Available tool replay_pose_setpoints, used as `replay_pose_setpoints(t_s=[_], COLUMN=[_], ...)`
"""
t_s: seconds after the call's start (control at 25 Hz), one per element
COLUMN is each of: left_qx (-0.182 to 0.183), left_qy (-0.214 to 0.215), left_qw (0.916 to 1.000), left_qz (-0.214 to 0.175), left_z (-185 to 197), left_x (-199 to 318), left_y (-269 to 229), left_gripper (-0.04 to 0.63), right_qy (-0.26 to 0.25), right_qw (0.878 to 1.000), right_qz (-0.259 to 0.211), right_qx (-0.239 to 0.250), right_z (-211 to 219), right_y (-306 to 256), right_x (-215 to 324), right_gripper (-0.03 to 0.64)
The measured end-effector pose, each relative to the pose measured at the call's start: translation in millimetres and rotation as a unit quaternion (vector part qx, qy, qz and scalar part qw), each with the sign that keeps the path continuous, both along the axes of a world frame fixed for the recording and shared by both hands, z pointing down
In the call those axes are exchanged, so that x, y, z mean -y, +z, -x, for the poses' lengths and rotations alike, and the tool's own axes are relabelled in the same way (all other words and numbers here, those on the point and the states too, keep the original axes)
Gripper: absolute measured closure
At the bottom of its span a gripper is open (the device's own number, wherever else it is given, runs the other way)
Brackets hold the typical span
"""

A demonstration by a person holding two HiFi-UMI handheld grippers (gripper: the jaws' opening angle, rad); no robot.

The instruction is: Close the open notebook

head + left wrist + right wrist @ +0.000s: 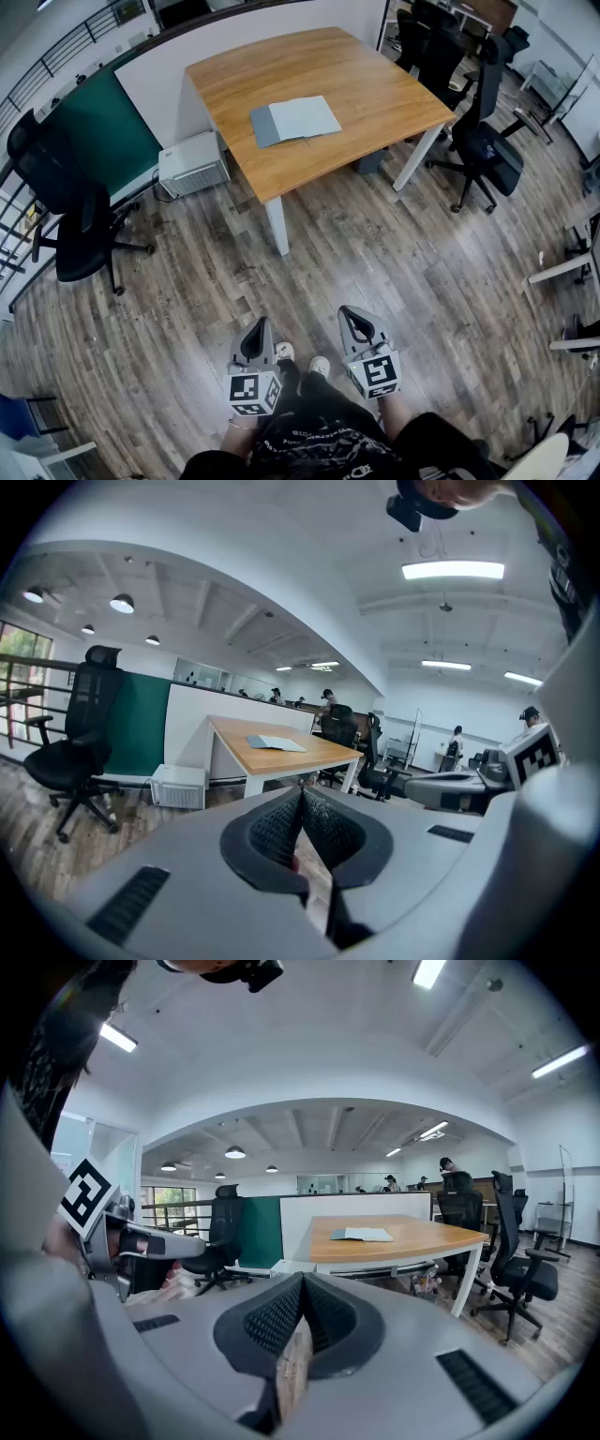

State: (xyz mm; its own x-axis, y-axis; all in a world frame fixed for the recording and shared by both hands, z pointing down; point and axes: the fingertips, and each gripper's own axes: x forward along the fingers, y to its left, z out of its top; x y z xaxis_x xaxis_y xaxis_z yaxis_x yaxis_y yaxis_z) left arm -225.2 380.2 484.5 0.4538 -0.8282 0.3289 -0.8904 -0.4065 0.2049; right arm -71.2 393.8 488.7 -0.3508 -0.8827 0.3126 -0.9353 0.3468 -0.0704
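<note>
An open notebook (294, 119) with pale blue-grey pages lies flat on a wooden table (375, 84) some way ahead of me. It shows small and distant in the left gripper view as the notebook (275, 743) and in the right gripper view as the notebook (361, 1235). My left gripper (260, 325) and right gripper (348, 313) are held low in front of my body, over the floor and far short of the table. Both are shut, jaws pressed together with nothing between them; the left gripper (301, 791) and right gripper (302, 1280) point toward the table.
A black office chair (70, 220) stands at the left by a green partition (103, 131). A white box unit (194, 163) sits on the floor beside the table. More black chairs (483, 141) stand right of the table. Wood-plank floor lies between me and the table's white legs (277, 225).
</note>
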Motion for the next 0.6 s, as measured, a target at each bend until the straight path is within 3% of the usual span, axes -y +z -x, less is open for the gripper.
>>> replay_pose_setpoints(t_s=[0.12, 0.28, 0.6], left_qx=[0.014, 0.006, -0.007], left_qy=[0.023, 0.043, 0.038], left_qw=[0.9996, 0.9991, 0.9992], left_qz=[0.006, 0.000, -0.008], left_z=[0, 0, 20], left_x=[-21, -34, -47], left_y=[1, -6, -14], left_gripper=[0.574, 0.574, 0.574], right_qy=[-0.005, 0.000, 0.015], right_qw=[1.000, 1.000, 1.000], right_qz=[-0.005, -0.007, -0.023], right_qx=[0.002, -0.002, -0.004], right_z=[15, 22, 33], right_y=[-7, -10, -21], right_x=[-18, -28, -40], right_gripper=[0.611, 0.611, 0.611])
